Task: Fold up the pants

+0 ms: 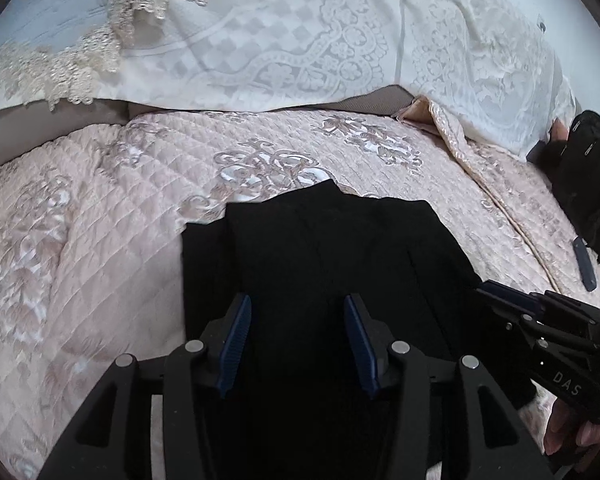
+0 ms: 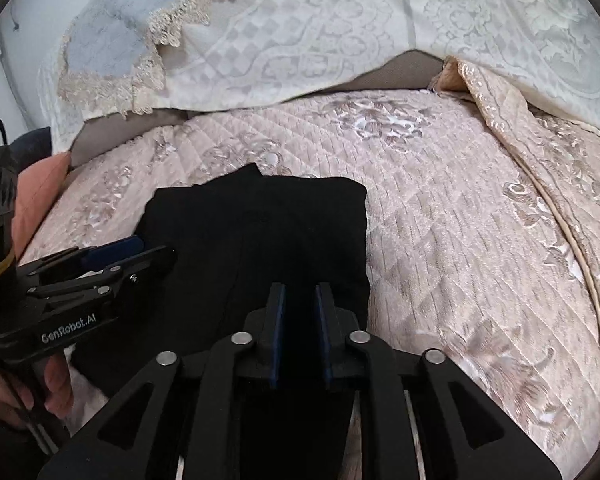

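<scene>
Your black pants [image 1: 320, 256] lie in the lower middle of both frames as a folded stack on the pink quilted bedspread [image 1: 80, 248], with the white lace pillows [image 1: 280, 40] across the top. The far edge of the stack is uneven: one corner peaks up toward the middle of the frame, so the layers do not sit square.

Your left gripper [image 1: 298, 344] hangs over the near part of the cloth with its jaws spread wide and nothing pinched between the blue pads. Your right gripper [image 2: 300, 336] shows a narrow gap between its pads; the dark cloth below makes it hard to be sure, but no fabric looks to be caught there, so I read it as released.

The fold seems nearly done, and what is left looks like tidying. To do it well:
- Press the stack flat from its centre outward.
- Nudge the peaked far corner back in line with the layer below.
- Keep both grippers low and level so you do not drag the top layer off.
</scene>
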The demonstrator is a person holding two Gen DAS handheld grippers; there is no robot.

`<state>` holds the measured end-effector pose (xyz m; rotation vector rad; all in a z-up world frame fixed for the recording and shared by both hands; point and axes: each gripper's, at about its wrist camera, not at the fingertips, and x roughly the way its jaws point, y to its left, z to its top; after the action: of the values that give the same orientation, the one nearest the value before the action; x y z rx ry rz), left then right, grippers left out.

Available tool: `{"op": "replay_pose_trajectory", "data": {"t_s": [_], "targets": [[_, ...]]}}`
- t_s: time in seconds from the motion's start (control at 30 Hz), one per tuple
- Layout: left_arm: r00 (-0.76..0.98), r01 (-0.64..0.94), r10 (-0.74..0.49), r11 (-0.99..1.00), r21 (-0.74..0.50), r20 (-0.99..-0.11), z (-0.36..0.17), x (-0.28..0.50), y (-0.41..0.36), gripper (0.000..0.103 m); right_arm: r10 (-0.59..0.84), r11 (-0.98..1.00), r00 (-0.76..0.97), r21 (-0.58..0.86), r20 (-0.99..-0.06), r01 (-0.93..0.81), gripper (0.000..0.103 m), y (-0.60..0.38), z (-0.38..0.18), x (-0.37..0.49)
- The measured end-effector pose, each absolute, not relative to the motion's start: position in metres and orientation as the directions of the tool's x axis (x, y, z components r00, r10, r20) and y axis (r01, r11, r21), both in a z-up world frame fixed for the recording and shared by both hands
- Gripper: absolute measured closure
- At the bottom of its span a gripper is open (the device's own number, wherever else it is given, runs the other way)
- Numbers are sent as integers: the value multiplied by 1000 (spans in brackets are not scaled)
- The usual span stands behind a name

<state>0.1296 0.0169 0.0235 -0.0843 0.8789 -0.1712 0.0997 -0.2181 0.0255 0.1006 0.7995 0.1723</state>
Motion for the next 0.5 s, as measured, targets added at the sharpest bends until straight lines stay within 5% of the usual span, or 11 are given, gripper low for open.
{"op": "replay_pose_trajectory", "data": {"t_s": [0.4, 0.5], "targets": [[624, 61, -179, 982, -181, -760, 15, 65, 46, 50, 198, 977, 656, 200, -728, -72, 45, -234, 8, 48], [627, 38, -156, 985, -171, -763, 17, 56, 52, 50, 208, 973, 655, 225, -726, -59, 44, -241, 10, 40]]}}
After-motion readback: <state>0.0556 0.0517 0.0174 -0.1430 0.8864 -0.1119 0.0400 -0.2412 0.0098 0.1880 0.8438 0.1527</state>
